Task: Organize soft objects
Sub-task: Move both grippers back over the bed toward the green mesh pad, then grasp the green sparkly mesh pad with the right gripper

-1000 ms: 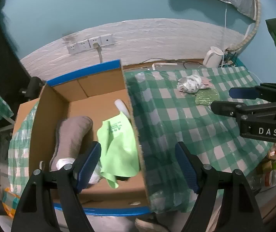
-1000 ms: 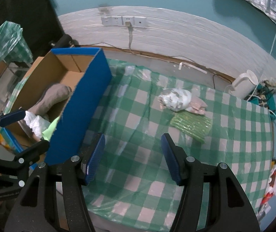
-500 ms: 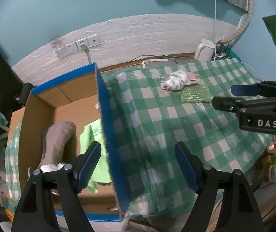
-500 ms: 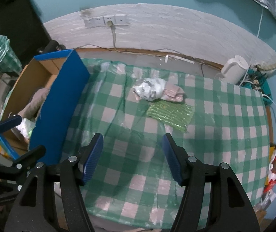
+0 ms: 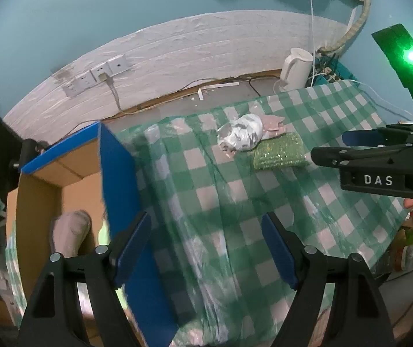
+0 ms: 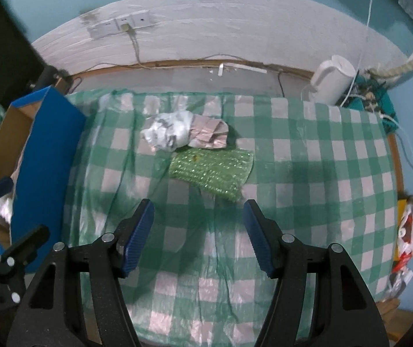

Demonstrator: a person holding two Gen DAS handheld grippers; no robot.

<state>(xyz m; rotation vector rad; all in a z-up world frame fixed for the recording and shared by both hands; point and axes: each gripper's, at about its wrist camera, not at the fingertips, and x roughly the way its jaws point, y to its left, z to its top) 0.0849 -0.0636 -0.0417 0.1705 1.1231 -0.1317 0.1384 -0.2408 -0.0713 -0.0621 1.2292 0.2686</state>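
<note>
Only from the left wrist, a grey sock point(image 5: 70, 231) — both grippers agape, empty.

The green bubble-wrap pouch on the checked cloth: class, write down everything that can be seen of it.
The green bubble-wrap pouch is a flat, roughly rectangular piece of glossy translucent green plastic, its surface covered in small shiny bubbles. A small yellowish speck sits near its far edge. It lies flat and slightly askew on the green-and-white checked cloth, near the table's middle. Its far edge lies against a crumpled white-and-grey bundle and a folded pinkish piece. No gripper touches it; the open right gripper hangs just short of it.
</note>
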